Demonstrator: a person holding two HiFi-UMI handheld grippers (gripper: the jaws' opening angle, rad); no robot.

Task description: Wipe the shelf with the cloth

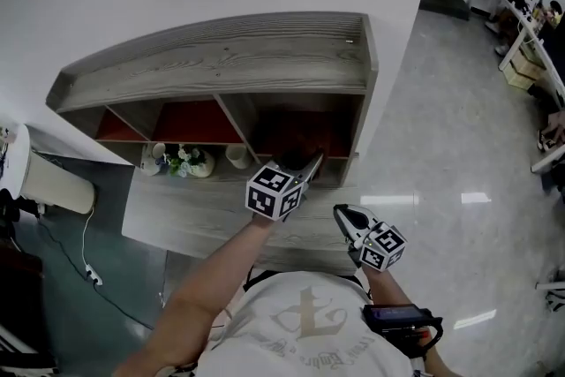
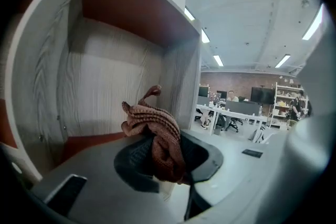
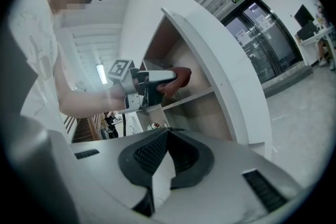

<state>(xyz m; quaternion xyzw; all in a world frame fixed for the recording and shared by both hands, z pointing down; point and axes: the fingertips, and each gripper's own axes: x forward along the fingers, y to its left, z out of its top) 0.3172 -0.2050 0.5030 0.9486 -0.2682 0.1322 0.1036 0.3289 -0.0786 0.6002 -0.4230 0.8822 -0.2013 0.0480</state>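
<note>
A grey wooden shelf unit (image 1: 229,57) with red back panels stands against the white wall. My left gripper (image 1: 309,163) reaches into its right-hand compartment (image 1: 300,130). It is shut on a reddish-brown knitted cloth (image 2: 157,136), which bunches up above the jaws near the compartment's side wall (image 2: 178,76). In the right gripper view the left gripper (image 3: 170,77) holds the cloth (image 3: 181,75) just above the shelf board. My right gripper (image 1: 342,214) hangs back in front of the lower ledge, shut with nothing in it (image 3: 163,136).
A flower ornament (image 1: 187,161) and a white cup (image 1: 237,156) stand in the middle compartment. A white appliance (image 1: 57,181) with a cable sits at the left. Glossy floor lies to the right, with desks (image 1: 530,31) at the far right.
</note>
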